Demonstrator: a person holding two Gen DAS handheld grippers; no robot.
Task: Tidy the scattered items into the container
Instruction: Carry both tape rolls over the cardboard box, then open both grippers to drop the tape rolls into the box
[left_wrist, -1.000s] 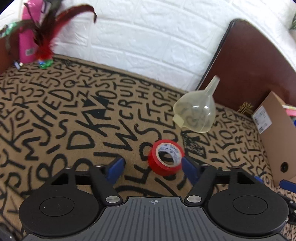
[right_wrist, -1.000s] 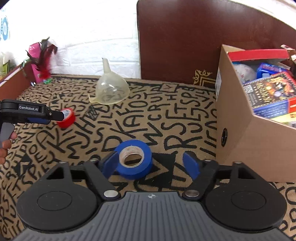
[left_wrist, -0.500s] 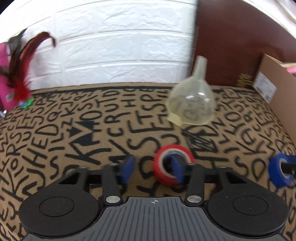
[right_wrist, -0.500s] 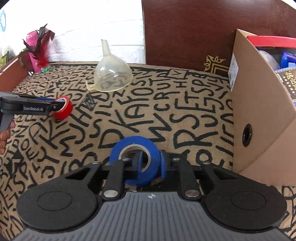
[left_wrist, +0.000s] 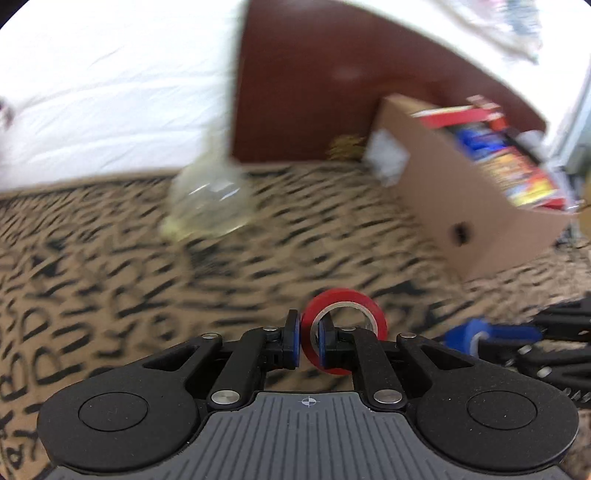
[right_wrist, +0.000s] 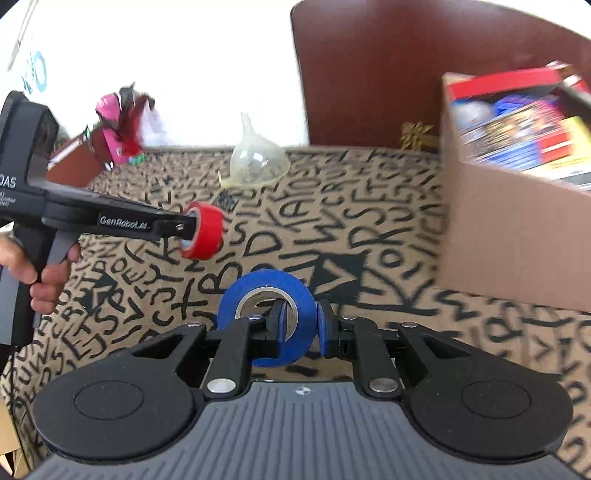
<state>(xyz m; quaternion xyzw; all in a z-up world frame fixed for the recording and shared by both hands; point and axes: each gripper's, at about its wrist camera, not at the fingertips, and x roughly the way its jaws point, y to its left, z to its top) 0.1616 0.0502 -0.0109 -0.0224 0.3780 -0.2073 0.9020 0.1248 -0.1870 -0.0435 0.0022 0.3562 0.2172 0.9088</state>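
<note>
My left gripper (left_wrist: 308, 338) is shut on the wall of a red tape roll (left_wrist: 364, 306), one finger inside the ring and one outside. The same red tape roll (right_wrist: 205, 230) hangs above the cloth in the right wrist view, at the tip of the left gripper (right_wrist: 184, 232). My right gripper (right_wrist: 301, 326) is shut on the wall of a blue tape roll (right_wrist: 258, 286), held upright. That blue tape roll (left_wrist: 467, 334) shows at the lower right of the left wrist view. A cardboard box (right_wrist: 509, 229) with books and packets stands at the right.
A clear plastic funnel (right_wrist: 256, 160) lies mouth-down on the letter-patterned cloth (right_wrist: 369, 206) near the back. A feather toy (right_wrist: 125, 118) and pink item sit far left. A dark brown board (right_wrist: 369, 66) leans on the white wall. A hand (right_wrist: 48, 273) holds the left tool.
Both grippers closed on their tape rolls, then lifted them off the cloth. The left view swung right toward the box and is blurred; the box looms larger in the right view.
</note>
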